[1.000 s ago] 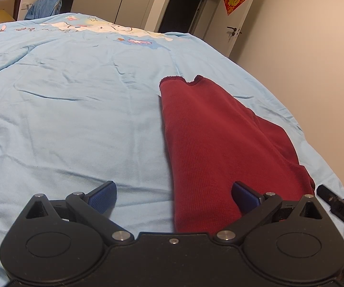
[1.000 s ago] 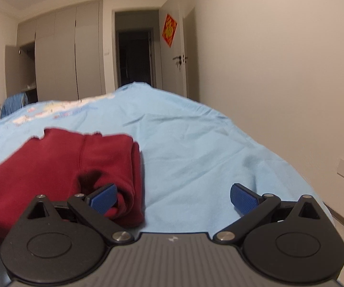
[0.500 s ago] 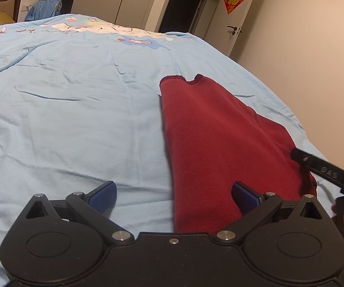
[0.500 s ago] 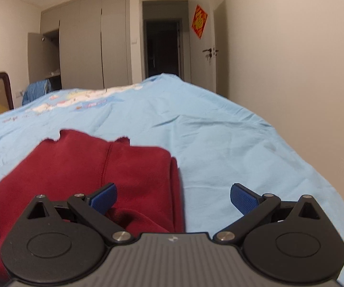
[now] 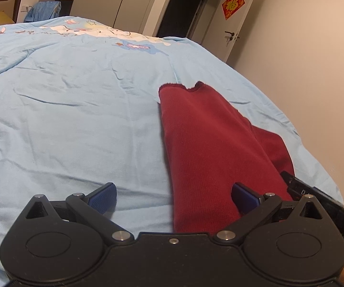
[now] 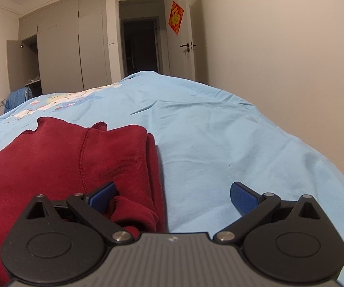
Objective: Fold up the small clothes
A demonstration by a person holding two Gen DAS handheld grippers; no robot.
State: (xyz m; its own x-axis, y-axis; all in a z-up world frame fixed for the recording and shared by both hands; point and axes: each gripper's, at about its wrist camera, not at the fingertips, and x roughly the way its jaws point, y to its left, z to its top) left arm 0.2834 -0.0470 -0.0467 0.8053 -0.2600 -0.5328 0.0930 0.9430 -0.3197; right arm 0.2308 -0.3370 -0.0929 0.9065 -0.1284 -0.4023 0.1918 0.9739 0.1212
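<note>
Both tongs spread wide, nothing held. My left gripper (image 5: 173, 197) sits at the bottom of its frame, blue pads (image 5: 102, 197) far apart; the near edge of the red garment (image 5: 207, 148) lies between them, closer to the right-hand pad, w/ bare sheet under the left-hand one. Can't tell if that pad touches the cloth.

Garment is dark red knit, folded lengthwise, running from bottom centre up toward mid-frame in the left view, on the light blue bedsheet (image 5: 64, 119). Far end shows a notched edge. A second layer sticks out on its right side, lower right of frame. The black tip of the other tool pokes in at the right edge, just beside that layer.

Right gripper (image 6: 173, 197) also at frame bottom. Its left-hand pad (image 6: 102, 197) is over the garment (image 6: 64, 162), by a bunched fold at bottom centre-left; right-hand pad over plain sheet (image 6: 231, 138). Cloth fills lower left of this view, seam running down it.

Bkgd: cartoon print on the sheet upper left, grey wardrobe (image 6: 59, 55), dark doorway (image 6: 141, 47), red paper decoration (image 6: 176, 18) on a door at top.
</note>
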